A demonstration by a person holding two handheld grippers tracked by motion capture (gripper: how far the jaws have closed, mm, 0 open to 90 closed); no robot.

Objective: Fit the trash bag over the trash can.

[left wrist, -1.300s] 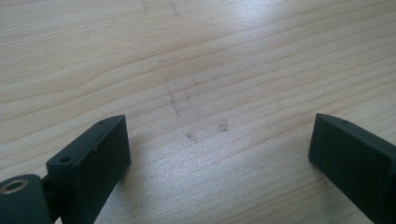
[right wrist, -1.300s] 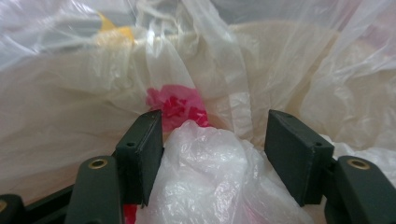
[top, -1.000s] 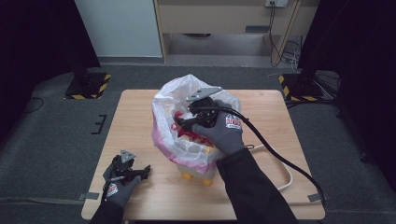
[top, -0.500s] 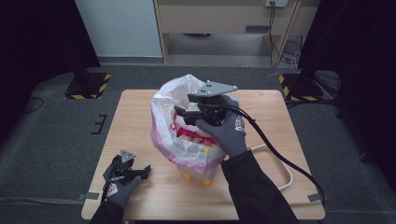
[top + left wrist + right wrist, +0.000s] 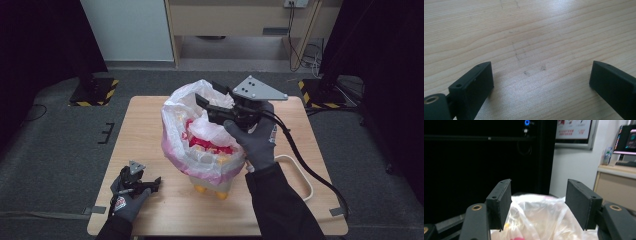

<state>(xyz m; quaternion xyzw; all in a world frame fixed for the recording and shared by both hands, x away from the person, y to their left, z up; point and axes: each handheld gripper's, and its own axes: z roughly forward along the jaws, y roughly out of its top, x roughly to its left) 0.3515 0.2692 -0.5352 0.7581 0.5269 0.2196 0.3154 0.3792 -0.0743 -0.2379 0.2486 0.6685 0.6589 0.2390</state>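
Observation:
A clear plastic bag point(image 5: 182, 125) lines a pale container with yellow feet point(image 5: 210, 191) in the middle of the wooden table point(image 5: 145, 115). Red and yellow pieces point(image 5: 205, 143) lie inside it. My right gripper point(image 5: 207, 93) hovers above the bag's open mouth, pointing left and level. Its jaws have just been opening, and nothing is pressed between them. In the right gripper view the bag's crumpled top point(image 5: 541, 220) lies below and beyond the right gripper point(image 5: 537, 205). My left gripper point(image 5: 152, 182) rests at the table's near left corner, open over bare wood point(image 5: 531, 45).
A white cable loop point(image 5: 302, 172) lies on the table's right side, with the right gripper's black cable point(image 5: 305, 165) running over it. Black-and-yellow stand bases point(image 5: 95, 92) point(image 5: 320, 92) sit on the dark floor behind the table. A wooden cabinet point(image 5: 240, 20) stands at the back.
My right gripper has risen out of the bag's mouth and shifted up and to the right. The bag's top edge stands looser. The left gripper has stayed put.

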